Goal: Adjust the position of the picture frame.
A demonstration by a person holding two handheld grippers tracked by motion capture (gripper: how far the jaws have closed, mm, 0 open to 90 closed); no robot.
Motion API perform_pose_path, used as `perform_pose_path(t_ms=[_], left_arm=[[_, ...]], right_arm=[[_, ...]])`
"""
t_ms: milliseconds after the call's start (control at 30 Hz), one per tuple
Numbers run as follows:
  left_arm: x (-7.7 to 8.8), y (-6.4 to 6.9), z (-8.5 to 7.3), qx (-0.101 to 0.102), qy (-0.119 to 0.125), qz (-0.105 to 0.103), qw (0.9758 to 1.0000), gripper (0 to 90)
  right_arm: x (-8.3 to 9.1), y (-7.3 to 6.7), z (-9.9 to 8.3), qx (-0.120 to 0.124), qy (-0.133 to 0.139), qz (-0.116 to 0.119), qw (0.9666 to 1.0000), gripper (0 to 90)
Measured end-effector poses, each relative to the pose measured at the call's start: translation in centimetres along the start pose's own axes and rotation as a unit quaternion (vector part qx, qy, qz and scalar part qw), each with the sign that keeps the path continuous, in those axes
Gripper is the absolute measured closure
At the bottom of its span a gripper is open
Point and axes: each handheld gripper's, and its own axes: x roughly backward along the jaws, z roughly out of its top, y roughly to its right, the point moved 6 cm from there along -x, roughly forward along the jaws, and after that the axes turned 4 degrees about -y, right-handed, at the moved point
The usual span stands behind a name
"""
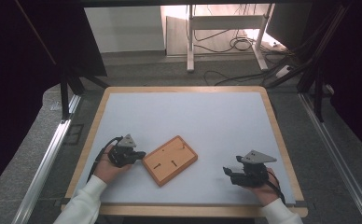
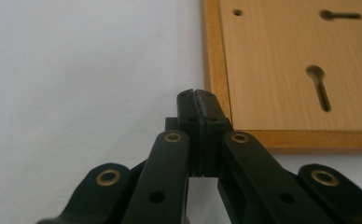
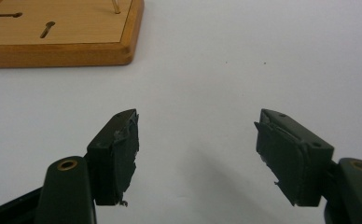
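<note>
Board (image 1: 170, 159) flat on desk (image 1: 207, 116); we press closed, empty left tongs (image 2: 198, 95) against its left edge to nudge it; right tongs (image 3: 198, 140) wait wide, empty.

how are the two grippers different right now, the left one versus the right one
The left gripper has its fingers pressed together with nothing between them; the right gripper has its fingers spread apart, also empty. The left sits right at the corner of the wooden board; the right rests apart from it on the white table. Both are black and hand-held.
</note>
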Motion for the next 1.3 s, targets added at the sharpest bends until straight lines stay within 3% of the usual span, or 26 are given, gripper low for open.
perform_pose_path(t_ms=[467, 733, 1300], left_arm=[[0.3, 3.7, 0.0, -0.037, -0.004, -0.024, 0.999, 90.0], [-0.1, 4.3, 0.1, -0.027, 0.002, -0.045, 0.9986, 90.0], [-1.8, 7.5, 2.4, -0.051, 0.009, -0.085, 0.995, 90.0]], right_arm=[[0.0, 0.2, -0.1, 0.002, -0.001, -0.002, 1.0, 29.5], [0.0, 0.2, -0.1, 0.002, -0.002, -0.002, 1.0, 29.4], [0.0, 0.3, 0.0, 0.003, -0.002, -0.003, 1.0, 29.2]])
